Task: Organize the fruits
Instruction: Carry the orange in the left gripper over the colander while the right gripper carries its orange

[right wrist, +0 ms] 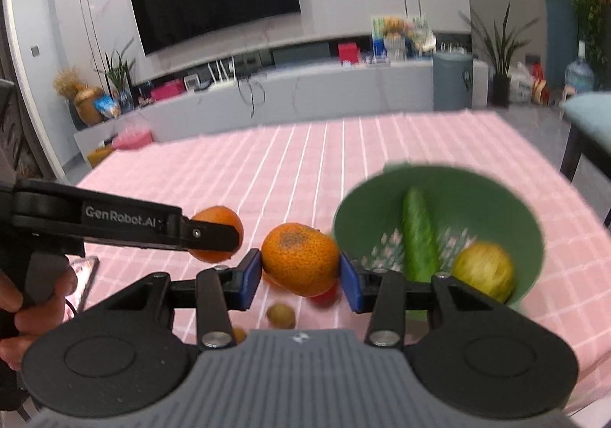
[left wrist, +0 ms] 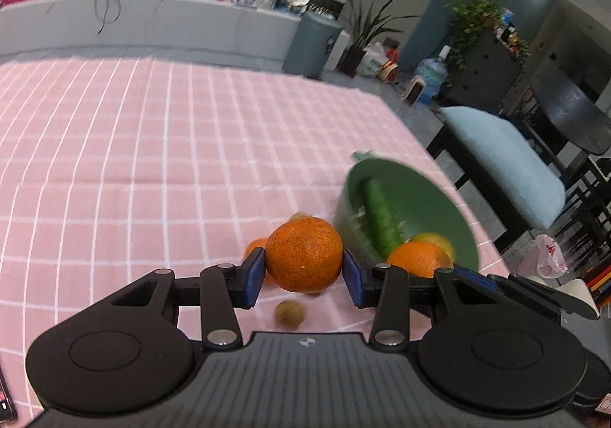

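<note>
Because each round, pitted orange mandarin is clamped between blue pads — one [left wrist: 304, 255] in the left gripper [left wrist: 304, 273], one [right wrist: 300, 258] in the right gripper [right wrist: 300, 277] — both ride clear above the pink checked tablecloth [left wrist: 114, 145], probably bound for the green plastic bowl [right wrist: 530, 237] just beside them, already holding a green cucumber [right wrist: 419, 237].

My right claw [right wrist: 301, 277] holds one orange [right wrist: 299, 259] just left of the bowl [right wrist: 530, 237]; a cucumber [right wrist: 418, 237] and an apple [right wrist: 485, 269] lie in that bowl.
</note>
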A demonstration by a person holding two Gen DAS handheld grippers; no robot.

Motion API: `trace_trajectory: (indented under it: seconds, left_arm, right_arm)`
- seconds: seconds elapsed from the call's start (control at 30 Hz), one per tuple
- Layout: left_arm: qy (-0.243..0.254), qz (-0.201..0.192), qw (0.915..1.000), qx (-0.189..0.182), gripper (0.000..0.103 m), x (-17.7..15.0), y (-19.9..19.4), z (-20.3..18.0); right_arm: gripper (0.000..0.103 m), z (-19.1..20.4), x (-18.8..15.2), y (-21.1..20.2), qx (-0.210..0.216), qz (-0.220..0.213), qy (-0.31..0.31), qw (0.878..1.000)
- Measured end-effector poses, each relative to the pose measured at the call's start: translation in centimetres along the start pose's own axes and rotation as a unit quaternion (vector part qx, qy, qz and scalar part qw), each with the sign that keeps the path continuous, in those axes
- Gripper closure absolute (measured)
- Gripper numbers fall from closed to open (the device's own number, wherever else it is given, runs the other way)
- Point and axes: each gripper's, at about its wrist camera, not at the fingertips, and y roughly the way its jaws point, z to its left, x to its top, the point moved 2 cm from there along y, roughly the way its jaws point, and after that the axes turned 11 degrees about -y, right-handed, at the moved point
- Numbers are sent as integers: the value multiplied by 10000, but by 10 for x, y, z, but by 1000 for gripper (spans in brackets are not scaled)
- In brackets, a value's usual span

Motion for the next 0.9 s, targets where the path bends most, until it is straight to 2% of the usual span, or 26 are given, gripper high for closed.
trace_trajectory:
  seconds: [0.17, 0.33, 0.5, 0.6, 0.73, 0.9]
  left_arm:
    - [216, -42, 9995, -237, 54, 10, 0, -34]
    - [570, 72, 9978, -332, 54, 15, 13, -66]
    - [906, 489, 9939, -386, 54, 14, 40, -87]
    - [985, 781, 9914, -374, 54, 10, 56, -94]
    - [1080, 1173, 9870, -194, 54, 5, 79, -100]
    - [1374, 1483, 9792, 172, 54, -1, 96, -100]
  right_arm:
    - [62, -20, 18, -19, -187, -182, -178, 9995]
    - [62, -45, 26, -24, -358, -44, -478, 9982]
    - [62, -72, 32, -17, -440, 389, -802, 9950]
    - [62, -92, 29, -7, -364, 847, -748, 9929]
    - [62, -105, 22, 10, -203, 1279, -786, 9885]
    - [62, -106, 16, 28, -10, 1630, -882, 9827]
